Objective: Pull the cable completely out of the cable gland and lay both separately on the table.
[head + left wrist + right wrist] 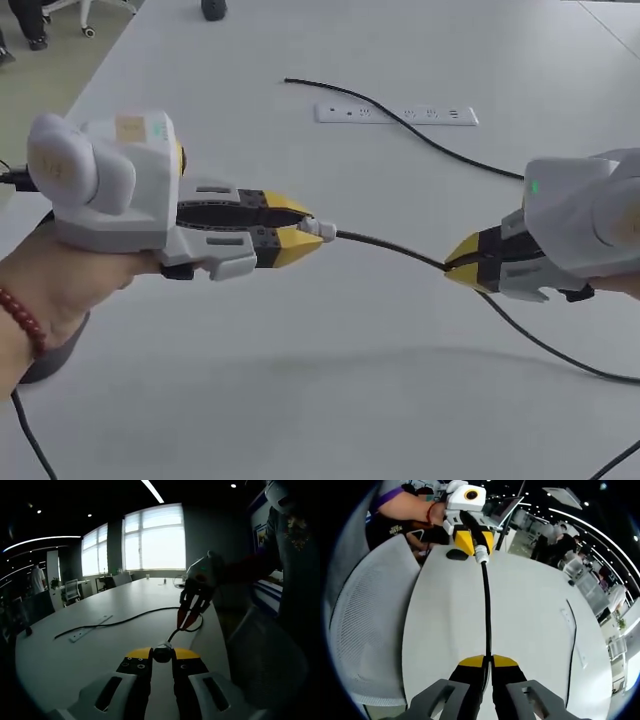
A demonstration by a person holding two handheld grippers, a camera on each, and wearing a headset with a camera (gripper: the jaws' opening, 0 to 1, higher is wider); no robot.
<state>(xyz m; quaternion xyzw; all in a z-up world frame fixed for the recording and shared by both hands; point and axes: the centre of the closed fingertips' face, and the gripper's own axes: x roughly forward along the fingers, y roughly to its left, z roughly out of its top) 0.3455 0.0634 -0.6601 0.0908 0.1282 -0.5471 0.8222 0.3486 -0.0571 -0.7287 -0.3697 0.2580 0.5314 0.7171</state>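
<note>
The small white plastic cable gland [322,230], not yet off the thin black cable [390,247], hangs above the pale grey table [300,390]: your left gripper [308,229] is clamped on the gland, your right gripper [448,265] is pinched on the cable nearby, so extraction and both lay-downs seemingly remain.

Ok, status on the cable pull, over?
Left gripper shut on cable gland. Right gripper shut on cable, spanning between them, not yet out. Power strip lies beyond, clear.
</note>
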